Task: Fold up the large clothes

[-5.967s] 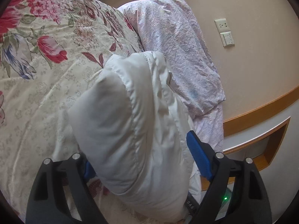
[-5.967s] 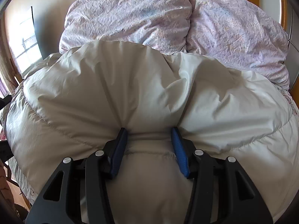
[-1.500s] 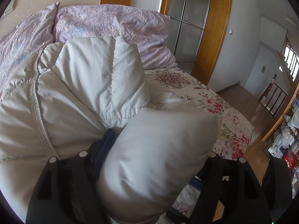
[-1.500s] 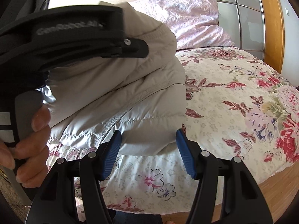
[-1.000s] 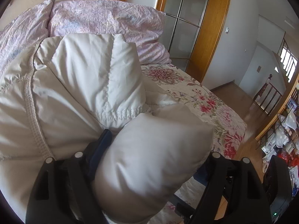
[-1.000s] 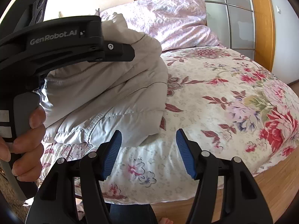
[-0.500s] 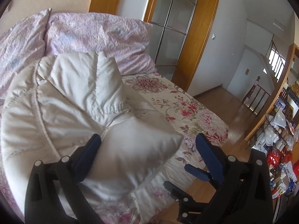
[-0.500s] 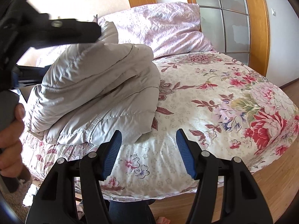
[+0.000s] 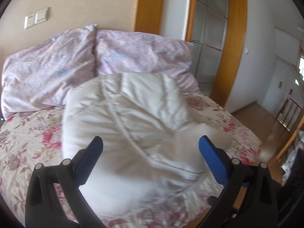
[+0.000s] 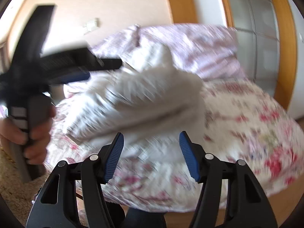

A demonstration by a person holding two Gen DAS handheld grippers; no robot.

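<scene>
With the jacket [image 9: 133,125] lying folded in a bundle on the bed [image 9: 24,144] before the pillows [image 9: 57,72], both the left gripper [image 9: 151,148] and right gripper [image 10: 151,152] stand apart, empty, best drawn clear without snagging it.

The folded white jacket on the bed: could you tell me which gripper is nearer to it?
Left. The left gripper hangs open just above the white jacket; the right gripper sits back at the bed's edge, empty.
</scene>
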